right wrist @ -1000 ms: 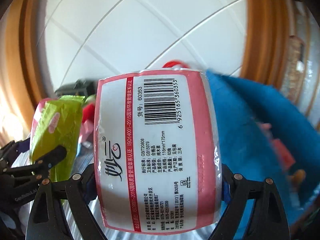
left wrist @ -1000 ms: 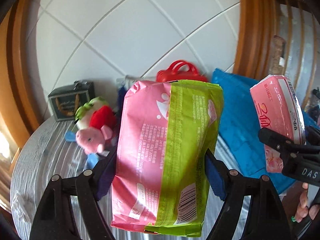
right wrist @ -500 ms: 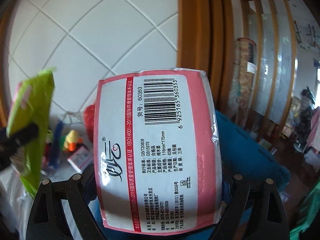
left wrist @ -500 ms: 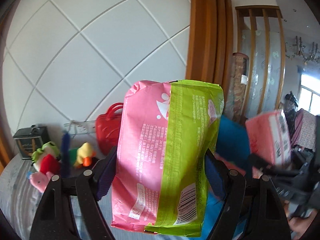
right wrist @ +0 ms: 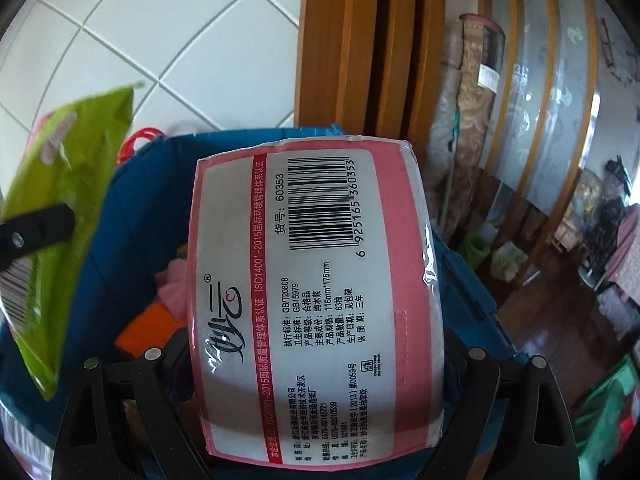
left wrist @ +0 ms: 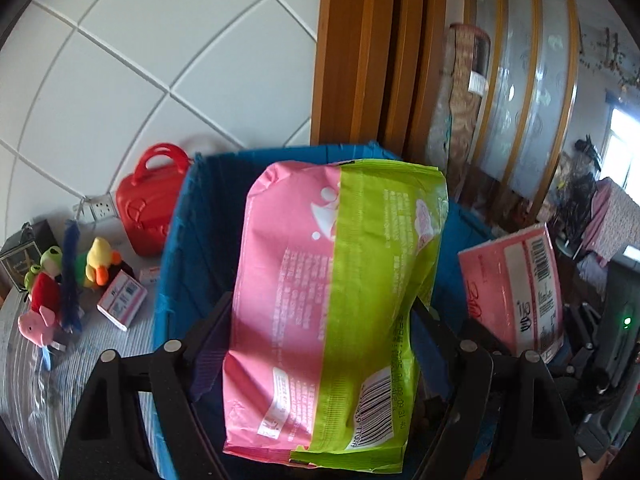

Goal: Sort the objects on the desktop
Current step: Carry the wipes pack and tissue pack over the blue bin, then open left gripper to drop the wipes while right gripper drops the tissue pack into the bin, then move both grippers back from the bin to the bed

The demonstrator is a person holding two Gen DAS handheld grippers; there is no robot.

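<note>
My left gripper is clamped on the pink-and-green pack, pads on both long sides, pack upright between the fingers. It hangs over the open blue bin, near the bin's left wall as the left wrist view shows it.

Left of the bin, on the striped tabletop: a dark box, plush toys, a yellow duck, a blue brush, small white-and-pink boxes, and a red case against the tiled wall. Those are not yet sorted.

My right gripper pinches the pink tissue pack, barcode face up, jaws wide because the pack is wide. It sits over the same bin, right of the left pack. In the right wrist view I see the bin's inside past the pack: something pink and something orange already lie in it. I can't tell what they are.

Step in hand, as I read it: carry phase, both packs over the bin, release not yet done.

Next move calls for lowering both a bit so they don't bounce out, then spreading the jaws fully. The packs are soft and the pads dent them, so one could cling to a pad. Keep the two grippers apart on release so the packs don't collide. Then go for the tabletop items.
</note>
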